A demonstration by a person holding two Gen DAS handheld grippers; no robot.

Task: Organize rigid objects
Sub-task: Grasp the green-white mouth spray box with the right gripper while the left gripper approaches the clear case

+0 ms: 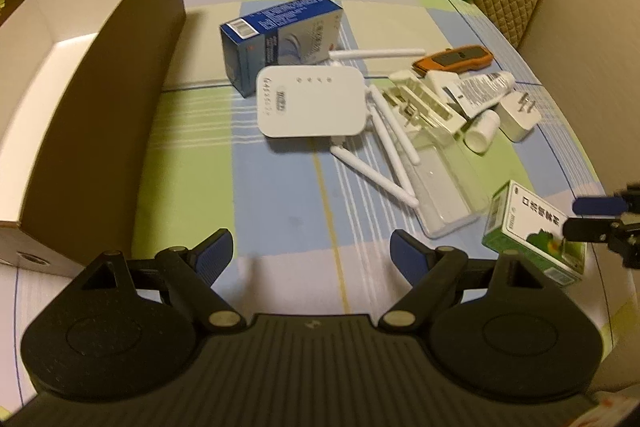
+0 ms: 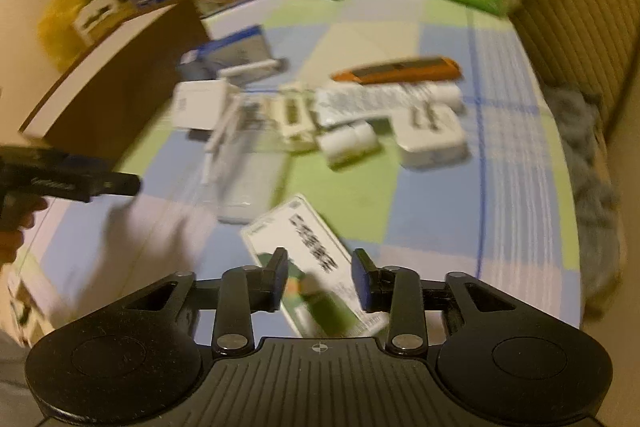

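The right tongs (image 2: 320, 277) hover parted over the green-and-white box (image 2: 310, 263) near the counter's (image 1: 288, 219) front right edge — nothing gripped. Straddle its narrow sides squarely before closing. The left tongs (image 1: 312, 255) wait wide open — empty.

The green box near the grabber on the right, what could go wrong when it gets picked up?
1. The right gripper hangs open over the green box, which lies slanted across its jaws, so it might get pinched by a corner and twist or slip.
2. The clear plastic case lies just beside the box and could get bumped.
3. The way to the cardboard box passes the white router, whose splayed antennas could get knocked.
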